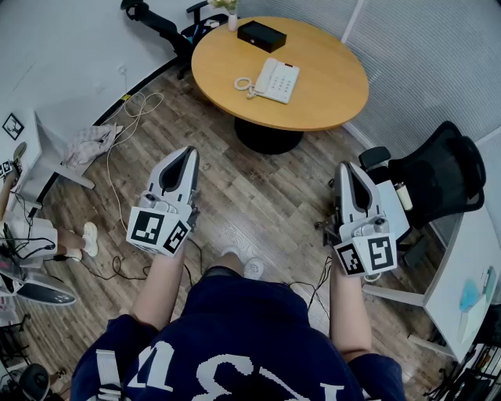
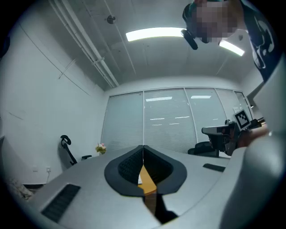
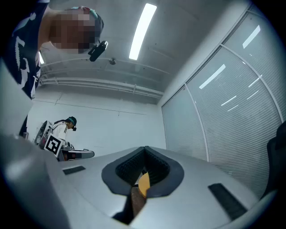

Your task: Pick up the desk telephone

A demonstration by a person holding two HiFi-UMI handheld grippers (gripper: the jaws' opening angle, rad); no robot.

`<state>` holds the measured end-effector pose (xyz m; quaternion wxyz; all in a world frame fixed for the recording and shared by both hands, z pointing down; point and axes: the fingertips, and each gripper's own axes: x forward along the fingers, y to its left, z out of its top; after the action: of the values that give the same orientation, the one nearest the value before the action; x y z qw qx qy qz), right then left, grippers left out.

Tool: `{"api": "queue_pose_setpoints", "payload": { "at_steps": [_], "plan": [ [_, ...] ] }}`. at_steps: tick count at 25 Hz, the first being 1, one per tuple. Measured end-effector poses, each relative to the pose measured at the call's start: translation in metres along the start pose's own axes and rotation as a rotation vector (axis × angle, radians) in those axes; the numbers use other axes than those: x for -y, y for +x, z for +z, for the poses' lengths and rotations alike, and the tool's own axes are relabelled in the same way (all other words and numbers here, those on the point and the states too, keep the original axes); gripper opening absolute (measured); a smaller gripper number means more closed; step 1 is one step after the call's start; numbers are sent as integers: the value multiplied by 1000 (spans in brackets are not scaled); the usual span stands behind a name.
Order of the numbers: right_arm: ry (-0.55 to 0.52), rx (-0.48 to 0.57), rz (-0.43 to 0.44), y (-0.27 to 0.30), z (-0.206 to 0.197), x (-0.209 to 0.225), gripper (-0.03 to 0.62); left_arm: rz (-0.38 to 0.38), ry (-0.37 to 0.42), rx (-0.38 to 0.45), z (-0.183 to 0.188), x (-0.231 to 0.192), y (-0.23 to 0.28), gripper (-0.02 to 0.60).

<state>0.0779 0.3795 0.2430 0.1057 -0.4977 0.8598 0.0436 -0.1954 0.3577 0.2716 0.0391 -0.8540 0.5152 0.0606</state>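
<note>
A white desk telephone (image 1: 275,80) with a coiled cord lies on the round wooden table (image 1: 329,102) at the far middle of the head view. My left gripper (image 1: 182,163) hangs over the wood floor, well short of the table, its jaws shut with nothing between them. Off to the right, my right gripper (image 1: 350,177) is likewise shut and empty, beside a black chair. In the left gripper view the tips (image 2: 143,147) meet, and a sliver of the table (image 2: 146,180) shows through the gap below. The right gripper view shows closed tips (image 3: 145,149) too.
A black box (image 1: 261,35) and a small vase of flowers (image 1: 232,19) stand on the table's far side. A black office chair (image 1: 438,176) sits at right, beside a white desk (image 1: 462,258). Cables (image 1: 125,117) and a cloth (image 1: 90,145) lie on the floor at left.
</note>
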Motion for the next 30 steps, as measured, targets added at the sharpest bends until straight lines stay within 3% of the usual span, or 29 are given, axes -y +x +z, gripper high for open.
{"api": "queue_pose_setpoints", "payload": {
  "at_steps": [19, 30],
  "plan": [
    [66, -21, 24, 24, -8, 14, 26, -26, -23, -37, -13, 3, 32, 15],
    [57, -50, 9, 102, -30, 62, 26, -33, -58, -25, -34, -47, 122, 15]
  ]
}}
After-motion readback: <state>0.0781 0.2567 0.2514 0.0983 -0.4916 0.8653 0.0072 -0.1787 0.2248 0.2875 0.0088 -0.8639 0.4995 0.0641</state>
